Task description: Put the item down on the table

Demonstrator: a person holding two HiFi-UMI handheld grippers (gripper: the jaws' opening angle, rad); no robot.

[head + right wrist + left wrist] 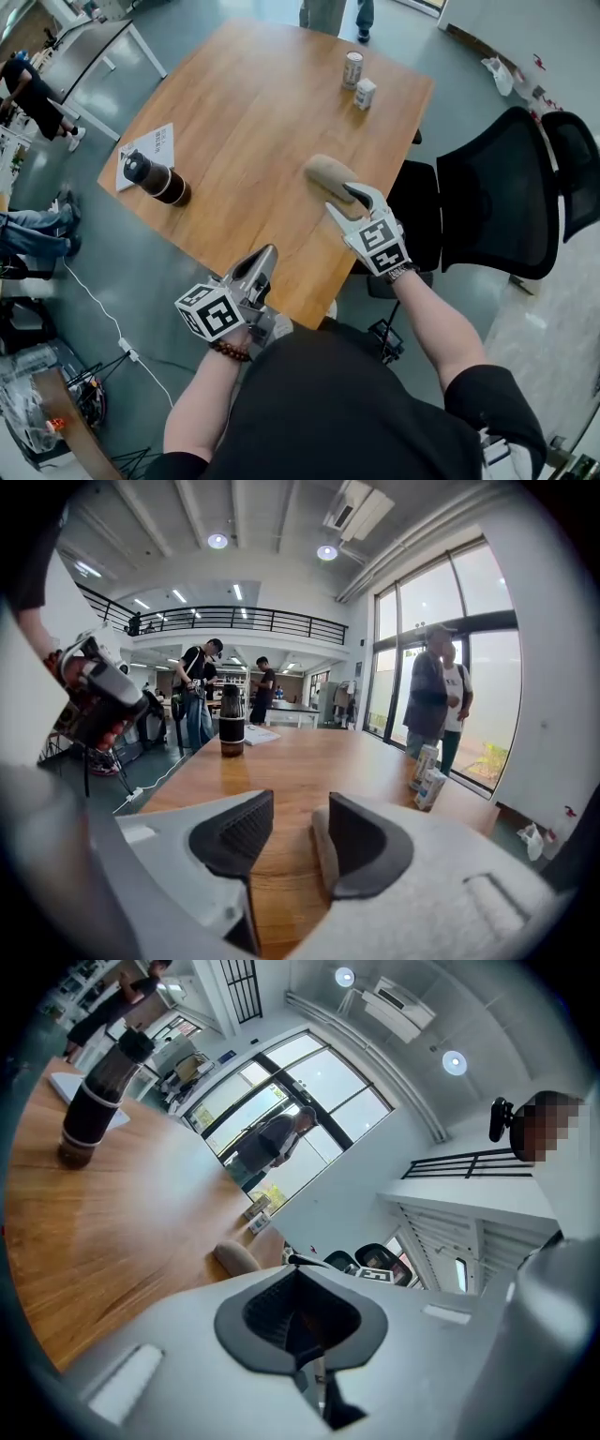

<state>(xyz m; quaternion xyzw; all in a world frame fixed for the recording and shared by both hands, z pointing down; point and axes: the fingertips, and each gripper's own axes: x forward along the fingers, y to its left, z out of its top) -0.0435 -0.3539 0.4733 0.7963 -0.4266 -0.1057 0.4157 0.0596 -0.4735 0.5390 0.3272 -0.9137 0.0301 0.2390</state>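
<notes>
The item (328,174), a tan oblong pouch, lies flat on the wooden table (253,122) near its right edge. My right gripper (339,200) stands open just behind it, one finger lying over the pouch's near end. In the right gripper view only bare table shows between the pads, and the pouch (322,847) shows as a pale edge against the right pad. My left gripper (268,253) is shut on nothing and hovers at the table's near edge. From the left gripper view the pouch (234,1258) lies ahead, beyond the shut gripper (298,1283).
A dark bottle (156,178) lies on a sheet of paper at the table's left. A can (352,69) and a small carton (365,93) stand at the far right corner. Black office chairs (497,197) sit right of the table. People stand beyond the far edge.
</notes>
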